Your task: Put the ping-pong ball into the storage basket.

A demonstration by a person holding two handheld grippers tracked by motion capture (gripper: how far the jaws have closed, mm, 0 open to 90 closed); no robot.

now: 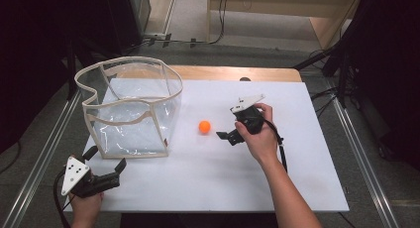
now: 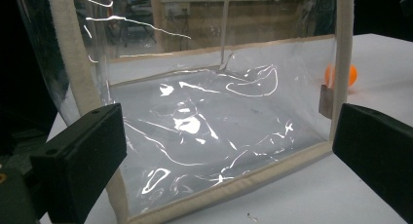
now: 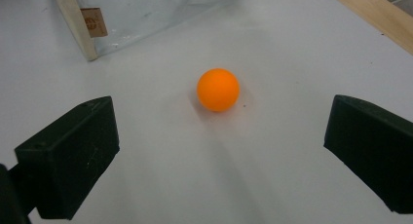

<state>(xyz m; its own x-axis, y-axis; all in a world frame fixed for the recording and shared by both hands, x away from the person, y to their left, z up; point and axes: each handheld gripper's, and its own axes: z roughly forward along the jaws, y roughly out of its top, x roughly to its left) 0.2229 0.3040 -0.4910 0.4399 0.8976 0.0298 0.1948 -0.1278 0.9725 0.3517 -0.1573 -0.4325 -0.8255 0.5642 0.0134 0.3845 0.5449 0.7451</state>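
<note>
Two claws are out, and we judge the right claw the nearer: the orange ball sits on the white desk straight ahead of its wide-apart jaws. Our left claw, jaws also apart, faces the clear bag instead.

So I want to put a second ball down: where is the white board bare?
Bare: the near edge between the left tongs and the person's right forearm, and the far right corner beyond the right tongs. Crowded: the left, with the clear bag and orange ball.
</note>
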